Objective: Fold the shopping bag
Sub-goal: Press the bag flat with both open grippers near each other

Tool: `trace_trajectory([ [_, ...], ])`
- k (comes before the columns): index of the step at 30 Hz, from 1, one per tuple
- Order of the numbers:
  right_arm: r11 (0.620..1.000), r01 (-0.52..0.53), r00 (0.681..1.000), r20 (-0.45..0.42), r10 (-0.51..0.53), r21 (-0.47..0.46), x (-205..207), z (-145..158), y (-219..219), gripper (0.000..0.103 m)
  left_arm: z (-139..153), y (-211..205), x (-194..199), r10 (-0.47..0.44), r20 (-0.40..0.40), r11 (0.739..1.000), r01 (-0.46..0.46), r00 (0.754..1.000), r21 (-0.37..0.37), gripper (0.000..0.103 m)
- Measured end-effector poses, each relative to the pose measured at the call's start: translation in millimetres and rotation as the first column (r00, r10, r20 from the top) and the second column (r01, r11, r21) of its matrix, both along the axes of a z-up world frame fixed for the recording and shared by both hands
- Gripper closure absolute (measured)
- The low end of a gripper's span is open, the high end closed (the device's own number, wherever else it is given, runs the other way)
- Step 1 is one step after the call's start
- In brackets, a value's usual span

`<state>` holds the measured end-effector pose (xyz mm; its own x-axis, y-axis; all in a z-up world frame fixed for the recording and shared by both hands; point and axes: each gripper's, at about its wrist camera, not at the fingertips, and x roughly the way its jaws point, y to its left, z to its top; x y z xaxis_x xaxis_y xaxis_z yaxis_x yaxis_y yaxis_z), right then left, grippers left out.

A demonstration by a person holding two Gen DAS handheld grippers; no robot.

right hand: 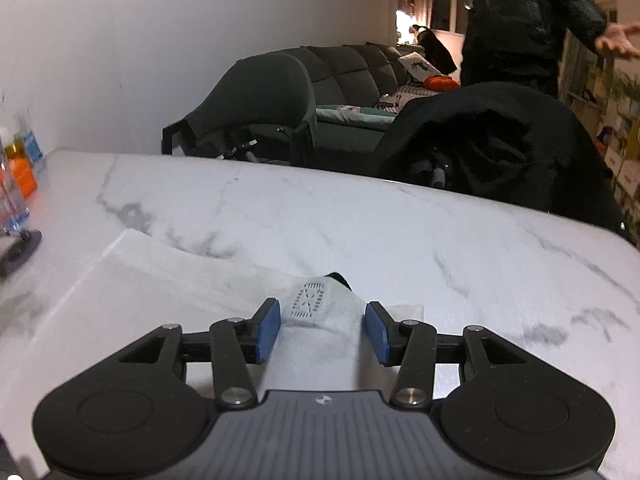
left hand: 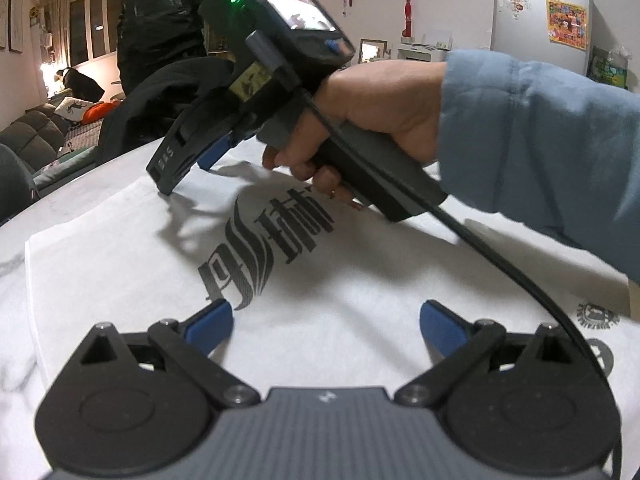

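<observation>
A white fabric shopping bag [left hand: 140, 264] with black printed lettering lies flat on the marble table [left hand: 12, 320]. My left gripper [left hand: 326, 328] hovers low over the bag's near part, open, nothing between its blue pads. My right gripper [left hand: 188, 172], held by a hand in a blue sleeve, tilts down onto the bag's far edge. In the right wrist view the right gripper [right hand: 323, 330] is partly open. The bag's handle strap [right hand: 316, 320], with its stitched patch, bulges up between the pads, which sit close on either side. The rest of the bag [right hand: 160, 276] spreads to the left.
Bottles [right hand: 18, 176] and a black round stand [right hand: 20, 246] sit at the table's left end. Beyond the far edge are a grey chair [right hand: 260, 108], a chair draped with a black coat [right hand: 500, 148] and a standing person [right hand: 520, 20]. A black cable [left hand: 520, 280] trails from the right gripper over the bag.
</observation>
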<state>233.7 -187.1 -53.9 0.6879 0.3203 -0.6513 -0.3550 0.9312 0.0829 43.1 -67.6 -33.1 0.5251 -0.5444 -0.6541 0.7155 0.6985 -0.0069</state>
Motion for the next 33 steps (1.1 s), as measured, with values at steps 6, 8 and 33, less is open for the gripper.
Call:
trace_trajectory([
  [6,1.0,-0.012,1.0,0.009,0.012,-0.021,-41,10,-13,0.057,-2,3,0,-0.001,0.0,1.0,0.001,1.0,0.001,0.002],
  [8,1.0,-0.013,1.0,0.006,0.013,-0.027,-55,12,-19,0.057,-1,3,-1,-0.002,0.0,1.0,0.002,1.0,0.001,0.002],
  [33,1.0,-0.001,1.0,0.006,0.001,0.018,-164,-1,-56,0.056,0,20,4,0.148,0.011,0.989,-0.148,0.989,0.016,0.003],
])
